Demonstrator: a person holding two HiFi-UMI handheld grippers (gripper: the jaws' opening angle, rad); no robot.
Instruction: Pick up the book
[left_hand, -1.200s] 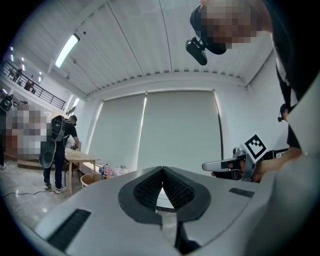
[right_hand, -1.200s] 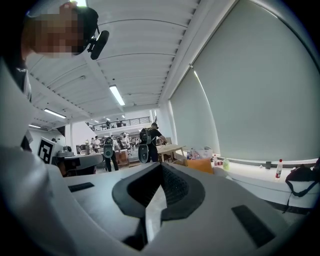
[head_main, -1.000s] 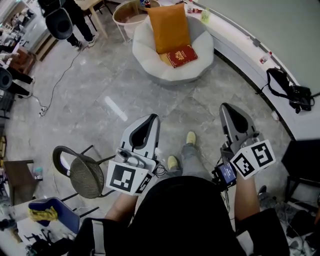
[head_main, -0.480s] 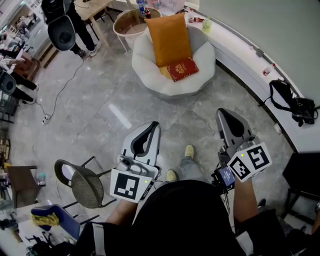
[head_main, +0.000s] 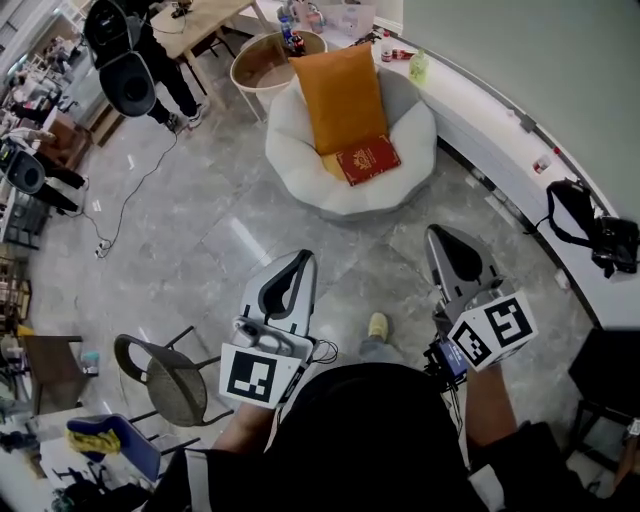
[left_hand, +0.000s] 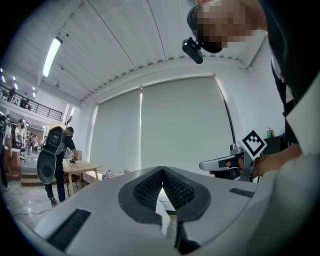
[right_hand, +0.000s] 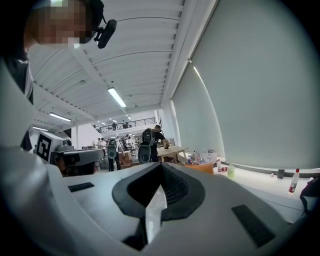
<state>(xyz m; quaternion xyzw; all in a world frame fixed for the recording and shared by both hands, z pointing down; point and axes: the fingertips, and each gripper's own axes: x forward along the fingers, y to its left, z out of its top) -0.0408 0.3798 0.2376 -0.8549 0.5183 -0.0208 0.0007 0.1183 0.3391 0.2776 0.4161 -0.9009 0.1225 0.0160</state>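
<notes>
Grey floor (head_main: 250, 215) lies between our closed, empty left hand-held gripper (head_main: 303, 257) and right hand-held gripper (head_main: 441, 234) and the unreached book (head_main: 368, 160) ahead.

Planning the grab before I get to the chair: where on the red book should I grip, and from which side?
Probably the near edge of the red book, coming from the open front of the white chair. It lies flat on the seat, its far side against the orange cushion, so only the front edge seems free for pinching.
</notes>
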